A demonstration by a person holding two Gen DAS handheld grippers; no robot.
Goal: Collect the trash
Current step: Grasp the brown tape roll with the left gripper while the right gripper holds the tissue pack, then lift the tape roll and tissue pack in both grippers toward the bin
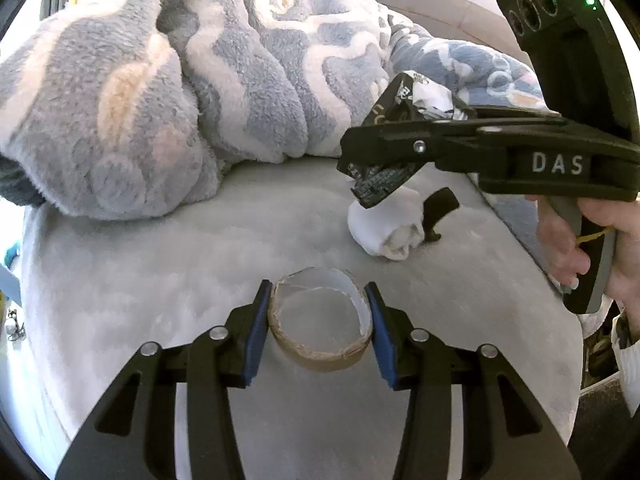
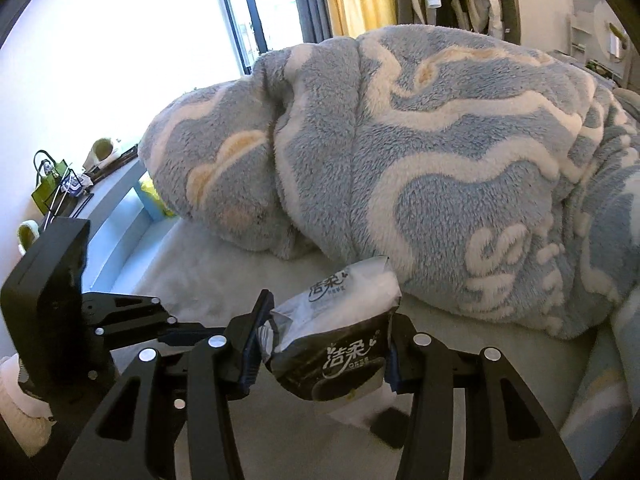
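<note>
Two grippers at work on a grey bed sheet (image 1: 160, 280), each clamped on a piece of trash.

The left gripper (image 1: 320, 320) pinches a cardboard tape core (image 1: 320, 354) resting on the sheet; the right gripper (image 2: 324, 356) grips a crumpled tissue packet (image 2: 336, 344). Beyond the core lie a rolled white sock (image 1: 388, 228) and a small black object (image 1: 440, 212), before a heaped blue fleece blanket (image 1: 200, 80).

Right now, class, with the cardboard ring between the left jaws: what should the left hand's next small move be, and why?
Probably lift it. The left gripper has both blue pads against the cardboard tape core, which seems to lie on the grey bed cover. The right gripper already holds a tissue packet, so it cannot help.
</note>
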